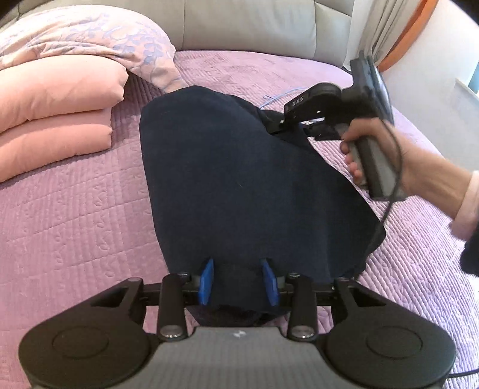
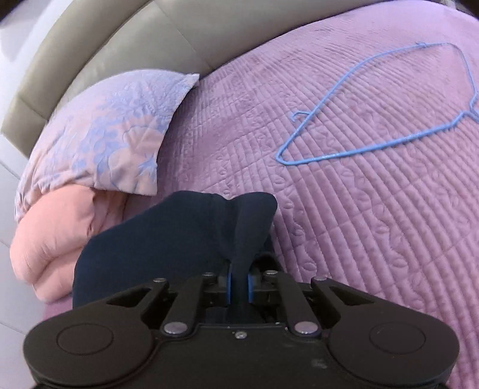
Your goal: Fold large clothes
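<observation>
A large dark navy garment (image 1: 239, 185) lies spread on the purple quilted bed (image 1: 74, 209). My left gripper (image 1: 239, 279) is at its near edge, blue pads apart, with cloth draped between and over them. My right gripper (image 2: 239, 287) is shut on a pinched fold of the navy garment (image 2: 179, 236) and lifts it. In the left wrist view the right gripper (image 1: 287, 125) is at the garment's far right corner, held by a hand.
Folded pink duvets (image 1: 54, 113) and a floral pillow (image 2: 110, 140) lie at the bed's left side. A blue wire hanger (image 2: 389, 110) lies on the quilt beyond the garment. A grey padded headboard (image 1: 254, 24) stands at the back.
</observation>
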The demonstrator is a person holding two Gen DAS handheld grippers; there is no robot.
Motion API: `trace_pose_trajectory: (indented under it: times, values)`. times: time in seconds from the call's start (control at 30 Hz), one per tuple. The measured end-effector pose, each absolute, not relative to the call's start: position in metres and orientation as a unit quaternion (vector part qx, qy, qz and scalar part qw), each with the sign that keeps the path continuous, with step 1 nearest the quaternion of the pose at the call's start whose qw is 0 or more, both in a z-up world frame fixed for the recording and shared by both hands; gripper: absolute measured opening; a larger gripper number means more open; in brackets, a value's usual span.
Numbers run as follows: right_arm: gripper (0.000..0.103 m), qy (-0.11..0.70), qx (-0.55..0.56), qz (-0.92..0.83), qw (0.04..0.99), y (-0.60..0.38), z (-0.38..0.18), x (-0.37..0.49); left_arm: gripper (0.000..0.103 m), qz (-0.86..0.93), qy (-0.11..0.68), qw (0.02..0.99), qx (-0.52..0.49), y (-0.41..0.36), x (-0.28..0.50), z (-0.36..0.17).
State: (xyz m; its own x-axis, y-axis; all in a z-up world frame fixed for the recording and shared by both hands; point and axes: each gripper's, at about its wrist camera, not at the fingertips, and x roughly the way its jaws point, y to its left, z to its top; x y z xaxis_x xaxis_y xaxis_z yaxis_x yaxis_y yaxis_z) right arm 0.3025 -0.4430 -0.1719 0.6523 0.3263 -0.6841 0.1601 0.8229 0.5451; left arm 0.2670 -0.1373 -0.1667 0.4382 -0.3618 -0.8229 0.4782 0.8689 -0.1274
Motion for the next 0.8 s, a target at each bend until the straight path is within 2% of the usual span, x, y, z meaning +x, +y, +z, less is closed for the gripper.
trace_pose_trajectory:
  times: [0.03, 0.13, 0.23, 0.33, 0.37, 0.5, 0.57, 0.6, 0.63, 0.67, 0.77, 0.8]
  values:
    - [0.013, 0.421, 0.281, 0.054, 0.861, -0.443, -0.166, 0.301, 0.04, -0.246, 0.469, 0.846, 0.062, -0.137, 0.267, -0.167]
    - [0.072, 0.421, 0.236, 0.048, 0.875, -0.439, -0.138, 0.287, 0.043, -0.248, 0.471, 0.844, 0.064, -0.134, 0.267, -0.169]
    - [0.08, 0.394, 0.124, 0.084, 0.907, -0.421, -0.103, 0.253, 0.045, -0.247, 0.475, 0.843, 0.057, -0.131, 0.268, -0.169]
    - [0.081, 0.391, 0.051, 0.13, 0.91, -0.396, -0.093, 0.218, 0.055, -0.252, 0.476, 0.839, 0.079, -0.138, 0.263, -0.171]
    - [0.081, 0.396, 0.023, 0.149, 0.906, -0.384, -0.097, 0.208, 0.06, -0.252, 0.475, 0.838, 0.095, -0.142, 0.259, -0.173]
    - [0.081, 0.442, -0.094, 0.167, 0.876, -0.354, -0.145, 0.177, 0.061, -0.249, 0.449, 0.842, 0.165, -0.154, 0.244, -0.177]
    - [0.082, 0.481, -0.061, 0.158, 0.86, -0.371, -0.178, 0.168, 0.065, -0.259, 0.451, 0.84, 0.155, -0.15, 0.245, -0.173]
    - [0.083, 0.479, -0.016, 0.16, 0.863, -0.386, -0.185, 0.162, 0.07, -0.262, 0.455, 0.838, 0.146, -0.147, 0.246, -0.171]
    - [0.083, 0.476, 0.027, 0.158, 0.864, -0.402, -0.186, 0.156, 0.076, -0.264, 0.466, 0.832, 0.147, -0.146, 0.247, -0.167]
    - [0.083, 0.48, 0.043, 0.156, 0.862, -0.41, -0.185, 0.152, 0.089, -0.262, 0.483, 0.821, 0.156, -0.145, 0.249, -0.165]
    - [0.083, 0.486, 0.093, 0.171, 0.852, -0.431, -0.174, 0.149, 0.092, -0.272, 0.498, 0.808, 0.162, -0.137, 0.249, -0.146]
    - [0.083, 0.478, 0.133, 0.182, 0.849, -0.443, -0.169, 0.15, 0.096, -0.28, 0.492, 0.811, 0.146, -0.129, 0.251, -0.136]
